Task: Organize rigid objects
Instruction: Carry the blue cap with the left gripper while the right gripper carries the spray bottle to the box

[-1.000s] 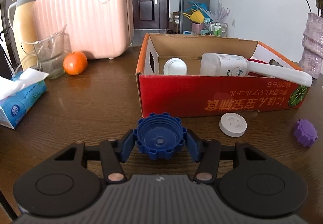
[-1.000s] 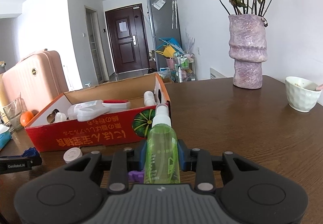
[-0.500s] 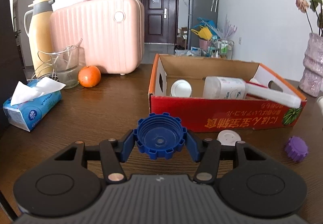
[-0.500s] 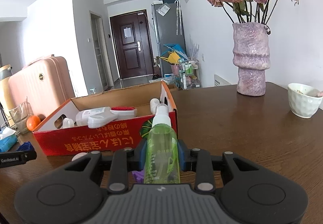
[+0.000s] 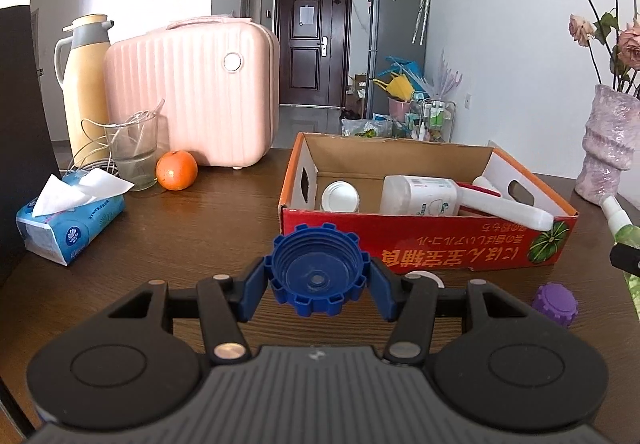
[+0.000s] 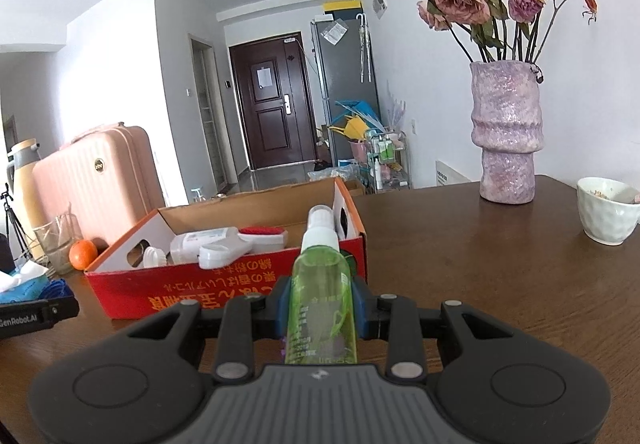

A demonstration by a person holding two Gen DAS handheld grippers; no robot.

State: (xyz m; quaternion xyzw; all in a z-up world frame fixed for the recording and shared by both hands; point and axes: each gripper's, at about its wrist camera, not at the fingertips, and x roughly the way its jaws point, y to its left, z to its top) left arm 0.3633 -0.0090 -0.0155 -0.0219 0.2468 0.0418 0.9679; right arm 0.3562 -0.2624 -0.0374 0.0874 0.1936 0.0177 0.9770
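Left wrist view: my left claw (image 5: 318, 282) gripped the blue cap (image 5: 318, 269) by its sides, hollow face toward the lens, held above the bench (image 5: 192, 228). Beyond it stood the red cardboard box (image 5: 424, 248), holding a white jar (image 5: 340, 197), a white bottle (image 5: 420, 195) on its side and a long white piece I could not identify. A white disc (image 5: 424, 278) lay on the bench in front of the box, mostly hidden behind my right finger. A purple cap (image 5: 557, 303) sat apart to the right. At the right edge, the green spray bottle (image 5: 624, 232) and a bit of the other claw were cut off by the frame.

Right wrist view: my right claw (image 6: 322, 304) was clamped on the green spray bottle (image 6: 321, 296), nozzle pointing away toward the box (image 6: 224, 286). The bottle's base was hidden behind the claw body. The box contents overlapped, hard to separate. At the left edge, the left claw (image 6: 38, 316) showed only partly, its cap barely visible.
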